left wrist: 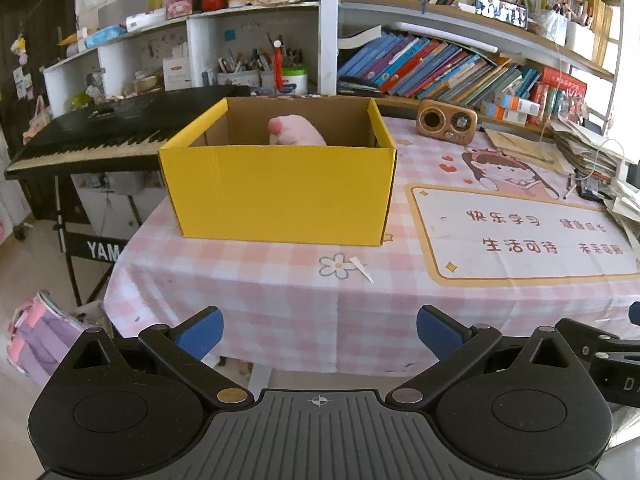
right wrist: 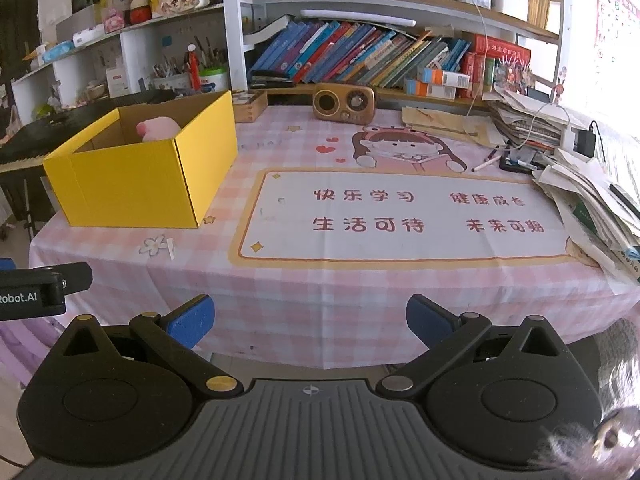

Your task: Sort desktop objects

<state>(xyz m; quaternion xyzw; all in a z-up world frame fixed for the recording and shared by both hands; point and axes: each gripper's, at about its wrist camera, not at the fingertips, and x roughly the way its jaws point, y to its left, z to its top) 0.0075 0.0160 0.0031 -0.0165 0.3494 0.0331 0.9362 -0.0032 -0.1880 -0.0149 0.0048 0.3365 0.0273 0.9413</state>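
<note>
A yellow cardboard box [left wrist: 280, 196] stands open on the left part of the pink checked table; it also shows in the right wrist view [right wrist: 132, 188]. A pink plush toy [left wrist: 294, 130] lies inside it and also shows in the right wrist view [right wrist: 156, 130]. My left gripper [left wrist: 320, 334] is open and empty, held off the table's front edge in front of the box. My right gripper [right wrist: 310, 320] is open and empty, off the front edge facing the printed mat [right wrist: 400, 216].
A small wooden radio [right wrist: 344, 102] stands at the back. A pen [right wrist: 486, 164] and paper stacks [right wrist: 592, 200] lie at the right. A scrap of paper [left wrist: 362, 268] lies near the box. A keyboard [left wrist: 100, 132] stands left of the table. Bookshelves line the back.
</note>
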